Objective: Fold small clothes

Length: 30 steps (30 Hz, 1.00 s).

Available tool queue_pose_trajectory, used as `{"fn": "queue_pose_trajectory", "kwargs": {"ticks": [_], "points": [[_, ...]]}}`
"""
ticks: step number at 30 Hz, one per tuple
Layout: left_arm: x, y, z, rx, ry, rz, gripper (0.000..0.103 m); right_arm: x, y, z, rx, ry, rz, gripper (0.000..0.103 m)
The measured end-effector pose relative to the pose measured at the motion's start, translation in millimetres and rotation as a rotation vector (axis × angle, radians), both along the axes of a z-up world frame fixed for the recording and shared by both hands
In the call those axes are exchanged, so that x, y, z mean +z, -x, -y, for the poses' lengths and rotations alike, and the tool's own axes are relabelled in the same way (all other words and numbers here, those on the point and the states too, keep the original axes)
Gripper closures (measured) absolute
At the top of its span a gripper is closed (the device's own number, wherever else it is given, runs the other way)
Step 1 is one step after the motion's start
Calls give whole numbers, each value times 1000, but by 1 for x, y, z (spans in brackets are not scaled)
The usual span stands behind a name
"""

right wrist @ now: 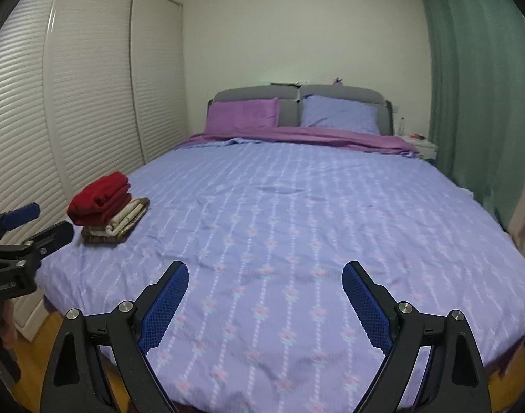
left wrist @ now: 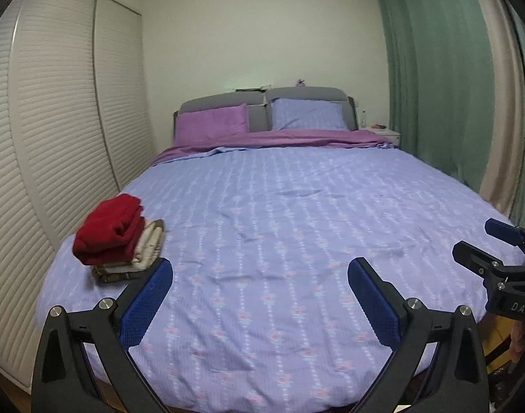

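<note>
Left wrist view gives us one bed filling most of the frame, spread with one lilac patterned cover that lies flat with a few light creases. At its 12 o'clock end we count one grey headboard in two padded halves and two pillows: a purple pillow on the left and a lilac pillow on the right. One purple sheet is turned back in a band just below them.

Along the 9 o'clock side we see two louvred wardrobe doors; at 2 o'clock hangs one green curtain, with one white nightstand between it and the headboard.

The task's clothes sit in one folded stack at about 9 o'clock on the cover, near the bed's left edge. On top we count one red garment; beneath it are beige and brown folded pieces, whose number we cannot tell.

We count two grippers. The left gripper hangs over the foot of the bed at 6 o'clock, its two blue-padded fingers spread wide apart with nothing between them. The right gripper does the same in its own view, fingers apart and bare; it also shows at the 3 o'clock edge of the left view.
</note>
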<state>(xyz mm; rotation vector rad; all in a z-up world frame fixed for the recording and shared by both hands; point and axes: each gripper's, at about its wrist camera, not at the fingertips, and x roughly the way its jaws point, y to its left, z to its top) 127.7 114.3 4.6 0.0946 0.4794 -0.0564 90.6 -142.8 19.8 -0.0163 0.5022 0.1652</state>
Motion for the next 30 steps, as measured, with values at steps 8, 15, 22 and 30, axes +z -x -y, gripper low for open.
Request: {"fn": "queue_pose_trajectory", "kwargs": {"ticks": [8, 15, 22, 30], "points": [[1, 33, 32, -61, 40, 11, 0, 12, 44, 35, -57, -12, 48, 11], [4, 46, 32, -55, 65, 27, 0, 20, 58, 46, -78, -30, 71, 11], [2, 52, 34, -54, 46, 42, 0, 18, 62, 46, -95, -17, 72, 11], [2, 52, 33, -50, 55, 41, 0, 18, 61, 46, -96, -4, 73, 11]]}}
